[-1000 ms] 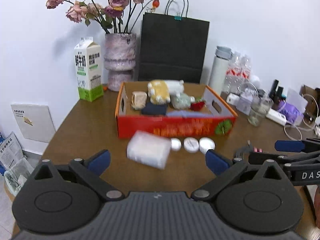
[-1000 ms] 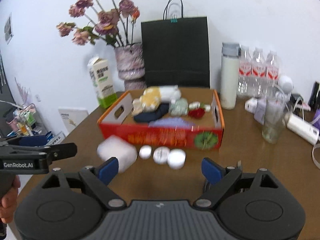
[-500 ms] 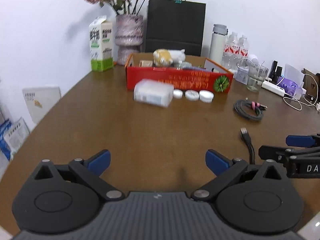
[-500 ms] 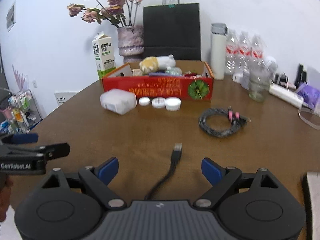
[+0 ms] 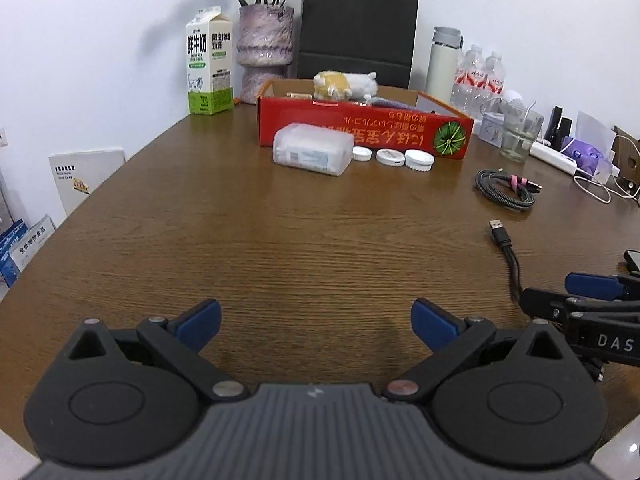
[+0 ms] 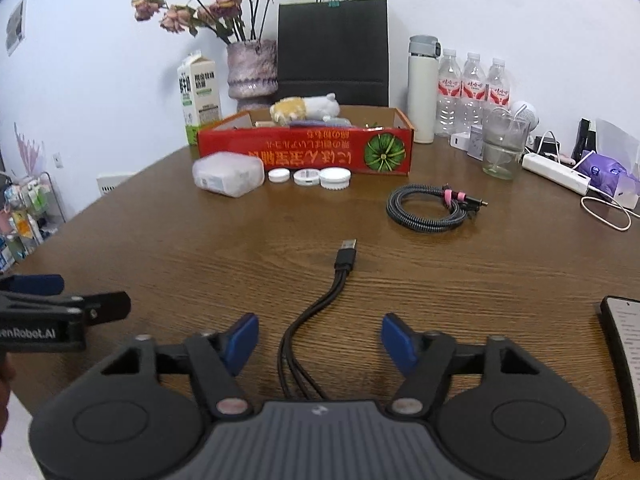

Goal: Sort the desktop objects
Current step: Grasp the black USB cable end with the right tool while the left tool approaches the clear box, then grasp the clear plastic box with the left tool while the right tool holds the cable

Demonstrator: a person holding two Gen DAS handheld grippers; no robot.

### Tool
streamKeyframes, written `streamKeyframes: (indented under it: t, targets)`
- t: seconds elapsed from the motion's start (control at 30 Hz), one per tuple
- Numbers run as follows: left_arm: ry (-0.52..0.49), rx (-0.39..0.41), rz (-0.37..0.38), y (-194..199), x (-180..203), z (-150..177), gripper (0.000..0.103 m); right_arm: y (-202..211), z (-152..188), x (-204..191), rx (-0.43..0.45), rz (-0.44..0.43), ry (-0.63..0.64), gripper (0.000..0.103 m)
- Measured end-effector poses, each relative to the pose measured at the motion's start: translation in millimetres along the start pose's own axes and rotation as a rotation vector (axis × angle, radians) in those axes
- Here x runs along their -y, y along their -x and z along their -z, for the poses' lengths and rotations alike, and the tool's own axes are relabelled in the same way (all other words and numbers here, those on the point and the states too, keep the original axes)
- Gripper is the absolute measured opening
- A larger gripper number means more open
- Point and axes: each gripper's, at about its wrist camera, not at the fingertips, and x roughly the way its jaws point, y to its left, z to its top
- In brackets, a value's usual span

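Note:
A red cardboard box [image 5: 362,132] [image 6: 304,151] stands far across the brown table, holding a plush toy [image 5: 344,85] and other items. In front of it lie a clear plastic case [image 5: 312,155] [image 6: 227,173] and three white round lids [image 5: 391,158] [image 6: 308,177]. A coiled cable [image 6: 430,208] [image 5: 506,191] lies to the right. A black USB cable [image 6: 340,268] [image 5: 505,246] runs between my right gripper's fingers. My left gripper [image 5: 316,322] is open and empty over bare table. My right gripper [image 6: 320,336] is open, over the USB cable.
A milk carton [image 5: 209,72], flower vase [image 5: 264,50], black paper bag [image 5: 356,30], thermos [image 6: 422,88], water bottles [image 6: 472,92], glass [image 6: 500,144] and power strip [image 6: 556,168] line the back and right. A phone [image 6: 624,360] lies at the near right edge.
Both grippers have pulled far back from the red box toward the near table edge. The coiled cable and USB cable have come into view. Both stay open.

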Motion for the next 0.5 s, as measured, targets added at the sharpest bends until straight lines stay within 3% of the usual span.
streamKeyframes:
  t: [0.13, 0.27, 0.4, 0.47, 0.5]
  targets:
    - [0.002, -0.011, 0.007, -12.5, -3.5, -4.9, 0.103, -13.9, -3.0, 0.2, -0.002, 0.006, 0.002, 0.060]
    - [-0.017, 0.030, -0.021, -27.7, -9.0, -18.7, 0.103, -33.1, -13.0, 1.9, -0.009, 0.011, 0.010, 0.041]
    - [-0.022, 0.052, -0.029, -48.6, -17.0, -41.4, 0.103, -54.5, -28.1, 6.5, -0.007, 0.026, 0.004, 0.037]
    - [-0.034, 0.055, -0.034, -62.3, -20.5, -55.1, 0.103, -65.9, -36.1, 8.1, -0.003, 0.031, 0.013, 0.018]
    - [-0.040, 0.056, -0.038, -68.7, -21.9, -61.5, 0.103, -70.8, -39.7, 9.0, -0.002, 0.028, 0.017, 0.014]
